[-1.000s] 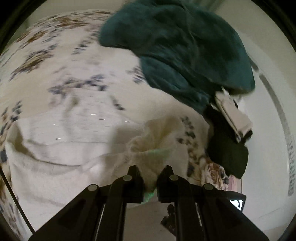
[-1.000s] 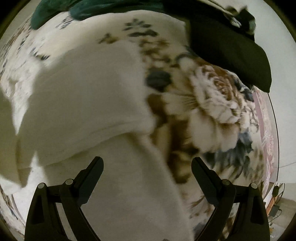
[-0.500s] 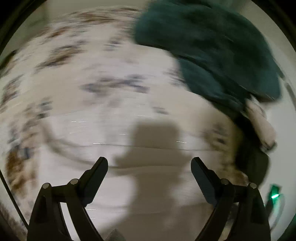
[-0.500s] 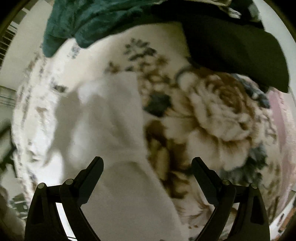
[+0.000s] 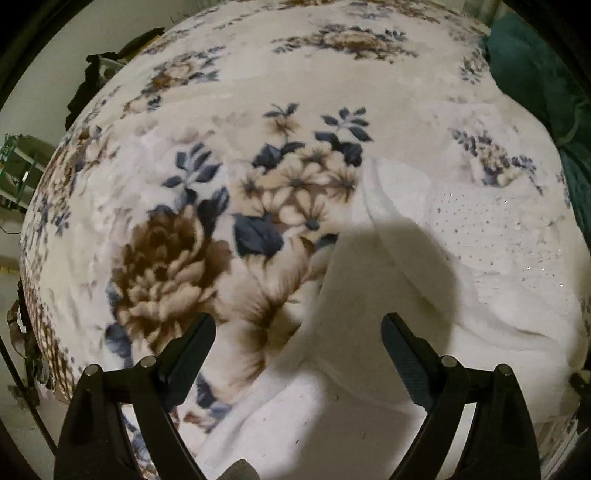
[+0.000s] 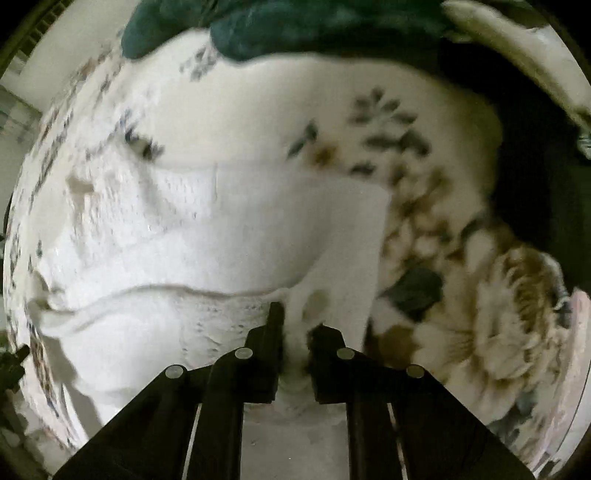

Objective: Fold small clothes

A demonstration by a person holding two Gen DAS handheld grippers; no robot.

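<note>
Since earlier, right hand-held gripper [image 6: 295,325] now pinches the white garment [image 6: 258,229]; left hand-held gripper [image 5: 298,334] released, spread. Cloth soft, limp: grip hems.

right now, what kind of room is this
Probably a bedroom: the work surface looks like a bed covered by a plush floral blanket, with a white garment spread on it and a teal garment and dark clothing heaped at the far edge.
</note>
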